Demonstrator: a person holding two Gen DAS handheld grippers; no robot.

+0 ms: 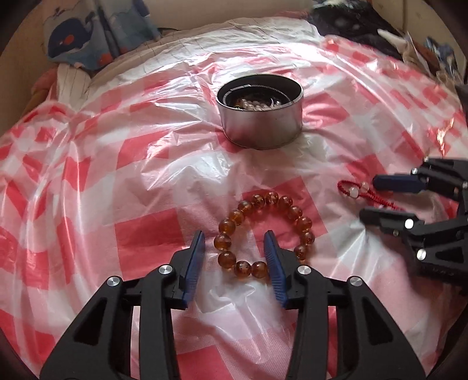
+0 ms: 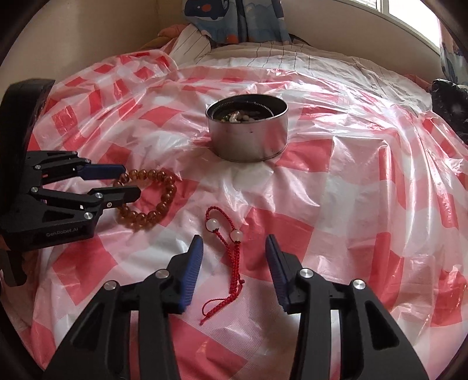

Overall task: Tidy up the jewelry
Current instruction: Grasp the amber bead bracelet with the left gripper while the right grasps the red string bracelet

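Note:
An amber bead bracelet [image 1: 292, 210] lies on the red-and-white checked plastic sheet [image 1: 146, 233]. My left gripper [image 1: 235, 238] is open, its fingers straddling the bracelet's left side; it also shows in the right wrist view [image 2: 128, 181] beside the bracelet [image 2: 166, 190]. A red cord bracelet with two white beads [image 2: 231, 251] lies between the open fingers of my right gripper [image 2: 234, 244]. In the left wrist view the right gripper [image 1: 368, 195] is open around the cord [image 1: 354, 190]. A round metal tin [image 1: 260, 117] holding beaded jewelry stands beyond both; it also shows in the right wrist view [image 2: 247, 140].
The sheet [image 2: 351, 204] covers a bed. A whale-print cloth [image 1: 84, 35] and striped bedding [image 2: 263, 58] lie at the far edge. Dark clothing [image 1: 365, 26] is piled at the far right.

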